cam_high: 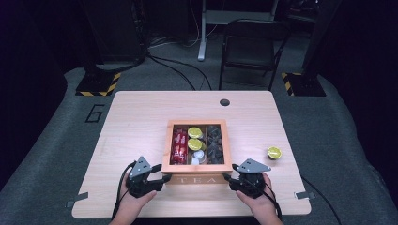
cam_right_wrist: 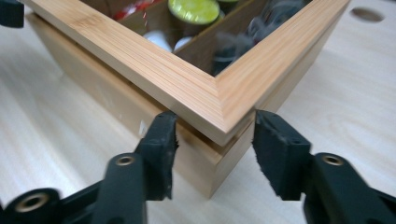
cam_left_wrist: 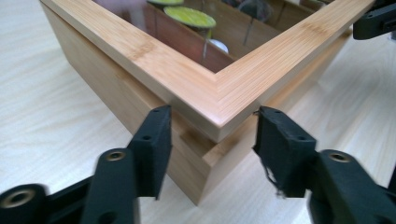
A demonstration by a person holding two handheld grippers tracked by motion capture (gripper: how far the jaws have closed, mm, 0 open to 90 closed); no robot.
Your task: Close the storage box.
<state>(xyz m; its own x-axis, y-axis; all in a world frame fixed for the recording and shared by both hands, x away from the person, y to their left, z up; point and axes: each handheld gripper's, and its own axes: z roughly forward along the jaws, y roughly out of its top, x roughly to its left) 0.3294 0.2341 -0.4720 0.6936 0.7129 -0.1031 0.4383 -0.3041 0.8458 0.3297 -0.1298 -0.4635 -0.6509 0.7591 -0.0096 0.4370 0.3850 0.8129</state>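
A wooden tea box [cam_high: 197, 168] with a windowed lid lies shut in the middle of the table, "TEA" on its front. Inside are red packets [cam_high: 179, 145], green-topped capsules [cam_high: 195, 138] and dark pieces [cam_high: 215, 143]. My left gripper [cam_high: 165, 178] is at the box's front left corner. In the left gripper view its jaws [cam_left_wrist: 210, 133] straddle the lid's corner [cam_left_wrist: 219, 100] with gaps at the pads, so it is open. My right gripper [cam_high: 228, 178] is at the front right corner. Its jaws [cam_right_wrist: 212, 135] stand likewise around that corner [cam_right_wrist: 224, 107], open.
A lone green capsule [cam_high: 274, 152] lies on the table right of the box. A round cable hole [cam_high: 224, 102] sits near the far edge. A black chair [cam_high: 248, 47] stands beyond the table. Bare tabletop [cam_high: 131, 126] surrounds the box.
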